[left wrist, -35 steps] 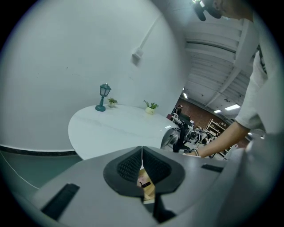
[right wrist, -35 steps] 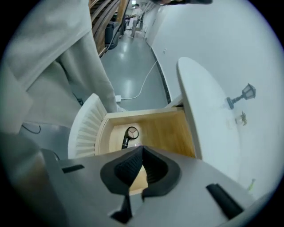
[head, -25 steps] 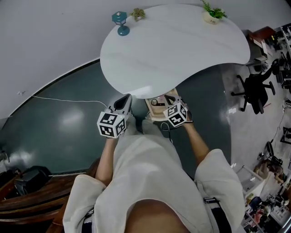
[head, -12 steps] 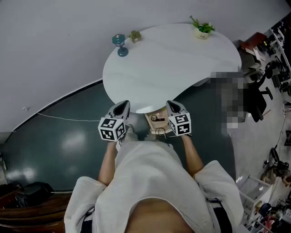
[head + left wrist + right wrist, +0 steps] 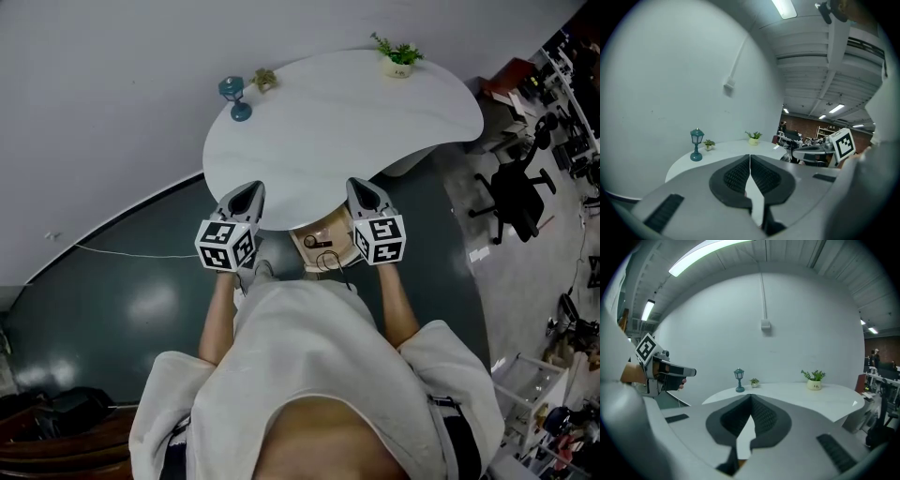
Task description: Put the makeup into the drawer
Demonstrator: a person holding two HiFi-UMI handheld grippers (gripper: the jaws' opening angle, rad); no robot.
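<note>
The drawer (image 5: 336, 228) stands open under the near edge of the worktop (image 5: 347, 122), between our 2 hands. Small dark things lie in it, too small to tell apart; we take them for the makeup (image 5: 317, 243). So we judge that the step in hand is to shut the drawer. To do it well, we bring 1 hand-held gripper down to the drawer's front, set it square against the middle and push straight in, slowly, so that nothing inside slides or jams. The left hand-held gripper (image 5: 246, 197) hovers over the worktop's edge, its jaws pressed together on nothing. The right hand-held gripper (image 5: 364, 190) hovers likewise, jaws pressed together and empty. Neither seems to touch the worktop.
</note>
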